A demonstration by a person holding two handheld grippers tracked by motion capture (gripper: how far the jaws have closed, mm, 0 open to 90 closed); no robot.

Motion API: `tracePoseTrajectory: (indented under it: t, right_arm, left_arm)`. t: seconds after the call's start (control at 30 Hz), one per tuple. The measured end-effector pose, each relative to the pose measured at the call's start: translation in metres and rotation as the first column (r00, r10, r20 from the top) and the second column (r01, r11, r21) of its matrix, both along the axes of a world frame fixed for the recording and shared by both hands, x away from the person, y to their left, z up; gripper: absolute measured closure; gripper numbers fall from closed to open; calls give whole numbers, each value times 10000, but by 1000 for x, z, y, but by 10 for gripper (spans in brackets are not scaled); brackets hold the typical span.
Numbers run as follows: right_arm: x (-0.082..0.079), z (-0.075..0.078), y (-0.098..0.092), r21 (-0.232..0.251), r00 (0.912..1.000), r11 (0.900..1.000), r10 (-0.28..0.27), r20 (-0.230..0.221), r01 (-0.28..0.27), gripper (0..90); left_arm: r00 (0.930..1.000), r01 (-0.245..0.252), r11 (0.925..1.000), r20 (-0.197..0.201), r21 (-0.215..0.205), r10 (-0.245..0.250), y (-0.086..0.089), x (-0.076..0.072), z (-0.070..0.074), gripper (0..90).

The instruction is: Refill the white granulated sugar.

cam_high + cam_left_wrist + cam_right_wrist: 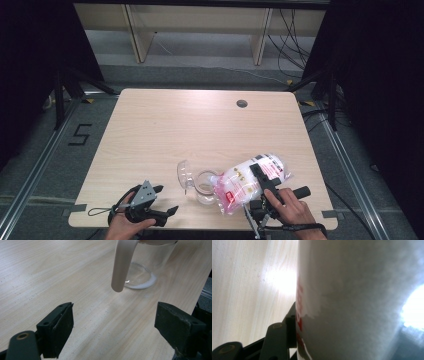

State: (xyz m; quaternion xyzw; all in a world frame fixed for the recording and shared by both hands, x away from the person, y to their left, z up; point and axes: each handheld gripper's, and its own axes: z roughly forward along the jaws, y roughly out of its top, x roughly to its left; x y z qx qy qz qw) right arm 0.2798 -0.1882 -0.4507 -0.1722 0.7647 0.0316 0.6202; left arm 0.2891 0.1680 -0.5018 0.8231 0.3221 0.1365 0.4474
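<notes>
A pale wooden table [165,130] stands on a grey floor, with a light wooden frame [200,30] and loose cables [295,35] across the top of the high view. Low and right of centre in that frame, a clear plastic bag of white powder with red printing [245,182] is tilted, its lower end over the mouth of a clear glass jar [204,187]. The jar's hinged lid [184,175] hangs open to its left. The right gripper [265,182], at the lower right, clamps the bag between its jaws; in the right gripper view the bag [357,300] presses against a black jaw. At the lower left of the high view the left gripper [150,205] rests near the table's front edge. In the left gripper view its jaws stand wide apart with bare wood between them, and the jar [147,267] sits at the upper centre, white powder ringing its base.
</notes>
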Motion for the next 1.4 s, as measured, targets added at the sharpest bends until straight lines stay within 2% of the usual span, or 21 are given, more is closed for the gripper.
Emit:
tracePoseTrajectory:
  t: [0.07, 0.13, 0.2, 0.23, 0.27, 0.3, 0.33, 0.4, 0.43, 0.47, 0.53, 0.6, 0.73, 0.77, 0.8, 0.87, 1.1, 1.13, 1.23, 1.27, 1.4]
  right_arm:
    - [0, -2, -1, 136, 10000, 9999, -16, -40, 16, 486]
    - [0, -3, 0, 54, 10000, 10000, -80, -12, 80, 486]
    - [-1, -2, 1, -37, 9999, 10000, 9, 101, -8, 487]
    - [1, -1, 2, -164, 9989, 9993, 354, 321, -349, 488]
    - [0, -4, 1, 216, 10000, 9998, 35, 89, -37, 488]
    - [0, -1, 2, -179, 9996, 9998, 130, 260, -126, 488]
    - [-1, -4, 1, 148, 9999, 9999, 26, 170, -28, 489]
    - [0, -1, 2, -258, 9995, 9996, 98, 312, -90, 490]
    - [-1, -3, 1, 189, 9998, 9998, -21, 214, 17, 491]
    - [0, 1, 2, -231, 9993, 9996, 157, 339, -150, 491]
    - [1, 4, 3, -309, 9977, 9986, 455, 493, -440, 492]
    - [1, 3, 2, -212, 9987, 9992, 338, 388, -330, 493]
    - [1, 2, 1, -278, 9990, 9993, 240, 382, -229, 494]
    - [1, 2, 2, -371, 9987, 9991, 237, 451, -220, 494]
    - [1, 4, 3, -591, 9982, 9978, 344, 494, -315, 495]
    - [0, 2, 2, -420, 9988, 9989, 242, 436, -224, 495]
    - [0, 1, 2, -373, 9990, 9992, 176, 407, -161, 497]
    - [-1, -1, 1, -298, 9995, 9995, 46, 311, -37, 497]
    - [0, 0, 2, -582, 9988, 9981, 249, 427, -224, 498]
    - [0, -1, 2, -581, 9995, 9982, 130, 304, -112, 498]
    - [0, 0, 2, -691, 9990, 9975, 176, 417, -147, 499]
  left_arm:
    - [10000, 94, 10000, 0, 26, -94, -1, 0, 0, 152]
    - [9999, 97, 9998, 25, 181, -97, -1, 0, 0, 152]
    - [10000, 73, 10000, 12, 52, -73, -2, 0, -1, 152]
    - [10000, 71, 9999, -8, 108, -71, -1, -1, 0, 152]
    - [9999, 143, 9999, 15, 44, -143, -1, 0, 0, 152]
    - [9997, 206, 9997, 104, 161, -208, 0, 0, 0, 152]
    - [9997, 215, 9997, 146, 151, -217, 0, 1, 0, 152]
    - [9996, 217, 9997, 150, 147, -219, 0, 1, 1, 152]
    - [9997, 220, 9996, 142, 149, -222, 0, 1, 0, 152]
    - [9998, 193, 9997, 92, 126, -194, 0, 0, 0, 152]
    - [9999, 114, 9999, -8, 23, -114, -1, -1, 0, 152]
    - [9995, 274, 9994, 159, 212, -278, 0, 1, 0, 152]
    - [9995, 262, 9995, 150, 200, -265, 0, 1, 0, 152]
    - [9999, 104, 9999, -26, 11, -104, -1, -1, 0, 152]
    - [9999, 112, 9999, -24, 8, -112, -1, -1, 0, 152]
    - [9999, 117, 9999, -13, 4, -117, -1, -1, 0, 152]
    - [10000, 62, 10000, 10, 5, -62, -1, -1, 1, 152]
    - [9999, 103, 9999, 19, 115, -103, 0, 0, 1, 152]
    - [10000, 24, 10000, -1, 5, -24, -1, 0, 0, 152]
    - [10000, 50, 10000, -17, 6, -50, -1, 0, 0, 152]
    - [10000, 76, 10000, 21, 64, -77, -1, 0, 0, 152]
